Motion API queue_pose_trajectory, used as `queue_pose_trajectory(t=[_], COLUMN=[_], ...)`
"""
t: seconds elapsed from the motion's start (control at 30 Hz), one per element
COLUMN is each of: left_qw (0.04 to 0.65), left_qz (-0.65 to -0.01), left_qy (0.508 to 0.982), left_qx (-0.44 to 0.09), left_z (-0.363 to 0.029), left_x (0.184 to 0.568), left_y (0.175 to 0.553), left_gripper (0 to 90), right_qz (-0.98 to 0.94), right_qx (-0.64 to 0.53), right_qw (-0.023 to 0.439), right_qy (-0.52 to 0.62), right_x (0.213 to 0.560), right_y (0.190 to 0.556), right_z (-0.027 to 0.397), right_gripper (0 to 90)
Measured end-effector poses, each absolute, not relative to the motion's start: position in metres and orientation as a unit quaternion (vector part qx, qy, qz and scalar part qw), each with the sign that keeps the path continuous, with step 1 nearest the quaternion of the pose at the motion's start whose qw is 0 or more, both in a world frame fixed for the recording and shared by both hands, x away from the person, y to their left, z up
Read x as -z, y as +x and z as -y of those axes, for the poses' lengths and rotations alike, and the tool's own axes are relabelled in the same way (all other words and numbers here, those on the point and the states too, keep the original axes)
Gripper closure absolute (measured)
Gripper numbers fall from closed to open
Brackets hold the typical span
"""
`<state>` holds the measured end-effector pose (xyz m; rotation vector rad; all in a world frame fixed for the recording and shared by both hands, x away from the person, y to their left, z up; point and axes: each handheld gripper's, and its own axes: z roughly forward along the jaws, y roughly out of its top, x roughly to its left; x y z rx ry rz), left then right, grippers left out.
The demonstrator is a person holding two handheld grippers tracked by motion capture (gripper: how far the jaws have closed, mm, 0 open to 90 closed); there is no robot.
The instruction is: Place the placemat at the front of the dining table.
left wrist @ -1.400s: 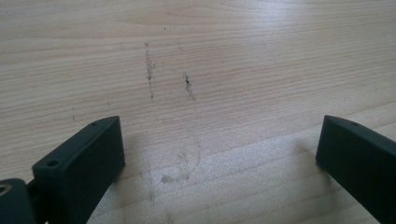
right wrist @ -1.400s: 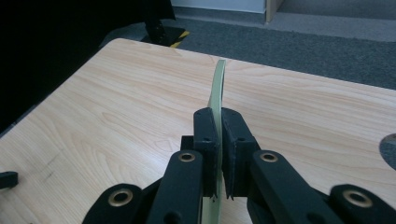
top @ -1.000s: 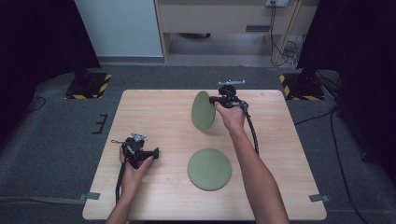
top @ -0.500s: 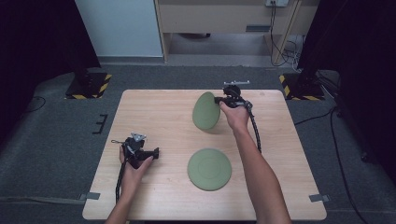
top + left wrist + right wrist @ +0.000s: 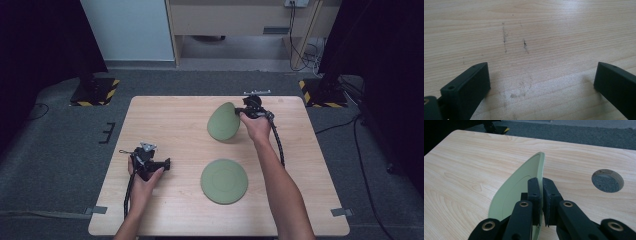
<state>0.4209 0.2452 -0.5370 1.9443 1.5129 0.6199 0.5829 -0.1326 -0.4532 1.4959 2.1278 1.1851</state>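
- Two round green plastic plates are on the light wooden bench (image 5: 165, 120): the flat green plate (image 5: 224, 181) lies near the front, and the tilted green plate (image 5: 223, 121) stands on its edge toward the back, a little right of the middle.
- The right tool (image 5: 541, 195) is shut tight on the rim of the tilted green plate, one black jaw on each side of it. The plate leans, with its low edge on or very near the wood (I cannot tell which).
- The left tool (image 5: 541, 82) is open wide, with nothing between its jaws, just above bare wood at the front left.
- What could go wrong: the grip is only on a thin rim, so the plate could slip or swing if the hand turns fast.
- If it is let go while it leans, it may flop down hard or roll away.
- If it is brought down over the flat plate off to one side, it may slide off.
- The round hole (image 5: 607, 180) in the bench is near the right tool; an edge could catch there.
- Room to move: lots of bare wood on the left and in the middle. The back edge is close behind the right hand (image 5: 257, 127), so that way is tight.
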Motion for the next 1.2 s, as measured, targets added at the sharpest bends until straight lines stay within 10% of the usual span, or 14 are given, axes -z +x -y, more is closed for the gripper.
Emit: queue_pose_trajectory(t=[1.2], left_qw=[0.294], left_qz=[-0.574], left_qy=[0.728], left_qx=[-0.234], left_z=[-0.244], left_x=[0.537], left_y=[0.421], left_gripper=[0.0], right_qz=[-0.742], right_qx=[-0.367], right_qw=[0.135], right_qy=[0.544], right_x=[0.494], right_y=[0.590], right_z=[0.156], right_gripper=[85.3])
